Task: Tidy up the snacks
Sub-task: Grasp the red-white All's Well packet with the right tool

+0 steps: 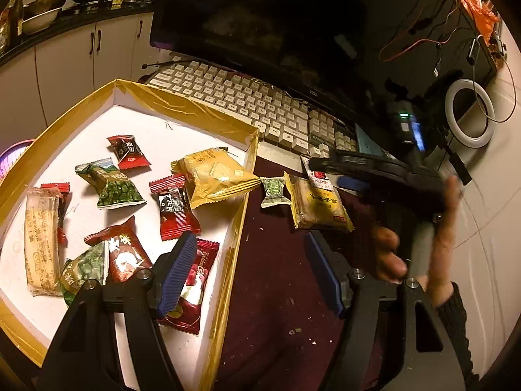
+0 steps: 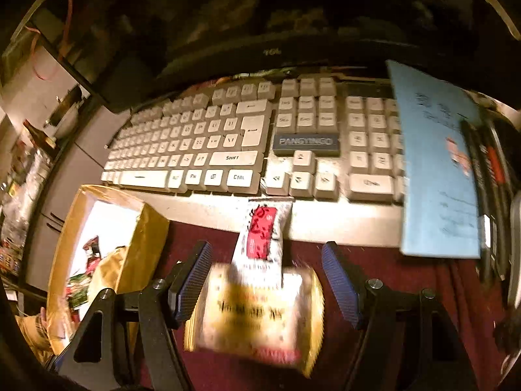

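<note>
Dark red cloth (image 1: 276, 293) covers the desk, with a keyboard (image 2: 228, 140) and a black screen (image 1: 293, 16) behind it. Beside them sits a box (image 1: 182, 106) with yellow tape on its rim and a white floor. Many snacks already lie inside it: a yellow pack (image 1: 215, 176), green packs, red packs and a long pale one.

Three snacks are not in the box yet. A small green candy (image 1: 275, 192) lies on the cloth just past the box wall. Next to it lies a flat cracker pack (image 1: 317, 203) with yellow ends, and a white pack (image 2: 263, 234) with a red label lies partly on top of it, reaching toward the keyboard.

In the right wrist view, the right gripper (image 2: 265, 280) hangs above the cracker pack with its blue pads wide apart and nothing held. The pack shows in the gap between the pads, but the picture is blurry, so I cannot tell if it touches them. The left gripper (image 1: 247, 267) is wide apart too, and holds nothing. One of its pads is over the box and the other is over the cloth.

I think the job now is to pick up the cracker pack. To do it well, the pads should go down on both long sides, then squeeze softly so the crackers do not break. The white pack may slide off when it lifts
</note>
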The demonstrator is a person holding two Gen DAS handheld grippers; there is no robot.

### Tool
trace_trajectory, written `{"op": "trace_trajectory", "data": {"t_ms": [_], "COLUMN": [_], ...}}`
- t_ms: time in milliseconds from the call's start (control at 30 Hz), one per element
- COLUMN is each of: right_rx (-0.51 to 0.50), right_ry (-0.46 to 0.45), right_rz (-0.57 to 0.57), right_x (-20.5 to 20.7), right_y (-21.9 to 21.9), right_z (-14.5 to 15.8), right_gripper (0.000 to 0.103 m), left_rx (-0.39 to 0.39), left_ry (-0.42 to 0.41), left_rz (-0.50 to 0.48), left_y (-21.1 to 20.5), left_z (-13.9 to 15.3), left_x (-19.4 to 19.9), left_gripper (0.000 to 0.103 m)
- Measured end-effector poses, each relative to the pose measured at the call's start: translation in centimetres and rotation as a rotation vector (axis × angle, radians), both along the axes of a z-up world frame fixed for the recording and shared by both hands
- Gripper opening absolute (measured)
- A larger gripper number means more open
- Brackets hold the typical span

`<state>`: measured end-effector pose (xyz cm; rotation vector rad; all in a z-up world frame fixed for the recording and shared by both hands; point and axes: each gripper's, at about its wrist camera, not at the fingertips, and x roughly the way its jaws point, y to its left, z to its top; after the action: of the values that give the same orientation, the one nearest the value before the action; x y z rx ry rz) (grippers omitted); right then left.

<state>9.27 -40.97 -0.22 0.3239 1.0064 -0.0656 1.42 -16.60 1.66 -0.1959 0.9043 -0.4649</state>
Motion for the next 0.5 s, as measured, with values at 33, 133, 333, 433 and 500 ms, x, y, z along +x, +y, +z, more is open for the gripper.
{"op": "trace_trajectory", "data": {"t_ms": [33, 133, 333, 433, 500], "right_rx": [-0.007, -0.06, -0.191, -0.19, -0.157], "right_ry": [0.007, 0.042, 0.018, -0.032, -0.077], "right_rz": [0.007, -0.005, -0.001, 0.004, 0.0], "right_x": [0.4, 1.3, 0.5, -0.9, -2.2], "right_y": [0.2, 0.8, 2.7, 3.3, 3.2], "right_z": [-0.3, -1.3, -1.2, -0.2, 0.6], "right_gripper": [0.066, 0.048, 0.032, 0.031, 0.031], "left_rx": [-0.001, -0.002, -0.006, -0.001, 0.007], "left_ry": [0.0, 0.006, 0.01, 0.008, 0.005], "left_rz": [0.003, -0.002, 0.003, -0.002, -0.006], "left_y": [0.1, 0.1, 0.4, 0.2, -0.2], "left_z": [0.0, -0.2, -0.2, -0.2, -0.1], "left_x": [0.0, 0.0, 0.0, -0.1, -0.3], "left_gripper": [0.068, 0.068, 0.068, 0.068, 0.068]}}
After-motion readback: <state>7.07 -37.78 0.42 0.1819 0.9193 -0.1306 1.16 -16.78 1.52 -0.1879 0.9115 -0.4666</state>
